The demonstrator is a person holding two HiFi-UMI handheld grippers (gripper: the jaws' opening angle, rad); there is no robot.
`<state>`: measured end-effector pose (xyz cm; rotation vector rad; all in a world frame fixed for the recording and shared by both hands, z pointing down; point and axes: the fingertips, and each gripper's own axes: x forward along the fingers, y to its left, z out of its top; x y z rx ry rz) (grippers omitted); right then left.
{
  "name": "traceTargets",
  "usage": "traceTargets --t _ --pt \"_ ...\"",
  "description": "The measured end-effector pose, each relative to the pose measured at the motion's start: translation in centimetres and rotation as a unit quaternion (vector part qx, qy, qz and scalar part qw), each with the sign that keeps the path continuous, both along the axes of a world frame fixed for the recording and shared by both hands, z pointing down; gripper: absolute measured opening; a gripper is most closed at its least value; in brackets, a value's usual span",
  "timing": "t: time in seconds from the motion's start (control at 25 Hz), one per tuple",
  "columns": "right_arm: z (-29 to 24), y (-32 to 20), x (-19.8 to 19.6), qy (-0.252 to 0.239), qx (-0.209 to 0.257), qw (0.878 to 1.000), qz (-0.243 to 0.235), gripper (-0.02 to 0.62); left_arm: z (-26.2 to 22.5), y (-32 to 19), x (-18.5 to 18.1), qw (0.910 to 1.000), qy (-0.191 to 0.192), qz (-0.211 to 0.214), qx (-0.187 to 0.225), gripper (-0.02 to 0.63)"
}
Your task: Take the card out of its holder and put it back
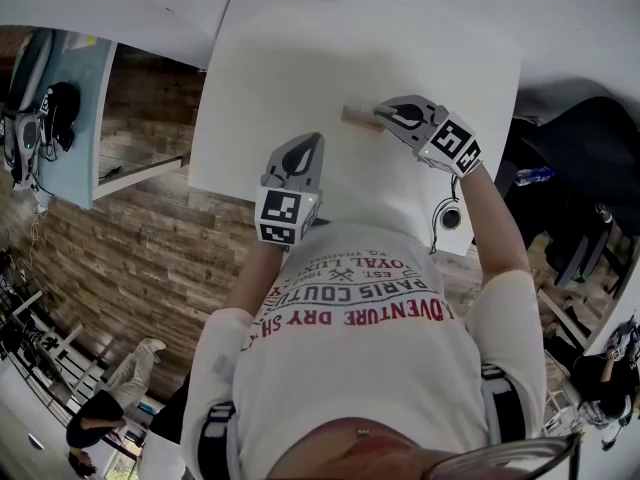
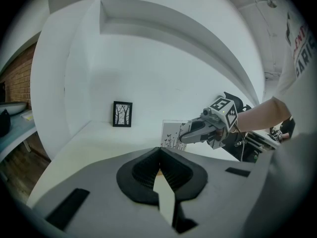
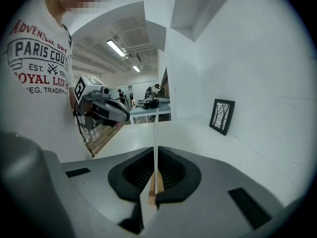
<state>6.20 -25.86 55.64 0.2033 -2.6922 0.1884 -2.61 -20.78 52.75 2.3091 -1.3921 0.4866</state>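
Gripping the thin printed card edge-on, my right tongs are clenched so it can lift from its wooden strip holder right of centre on the white table. My left tongs wait nearby, clenched and empty.

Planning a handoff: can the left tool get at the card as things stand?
Probably yes. The card stands clamped in the right tool, its free end toward the left tool, with only bare table between. The left tool looks shut, so it must open first.
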Motion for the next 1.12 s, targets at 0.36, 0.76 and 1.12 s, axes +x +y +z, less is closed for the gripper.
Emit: traceTargets --t 0.36,0.76,1.12 --pt "2.3 0.2 0.1 0.002 -0.019 1.000 0.011 0.035 0.7 0.0 -0.3 0.9999 -0.010 -0.001 -0.009 0.025" --pt "3.7 -0.1 0.3 -0.004 -0.043 0.999 0.020 0.035 1.0 0.3 -0.6 0.9997 -0.006 -0.009 -0.020 0.025" --pt "2.5 -0.7 0.5 -0.013 -0.033 0.998 0.054 0.189 1.0 -0.1 -0.4 0.9999 -0.005 0.002 -0.016 0.025"
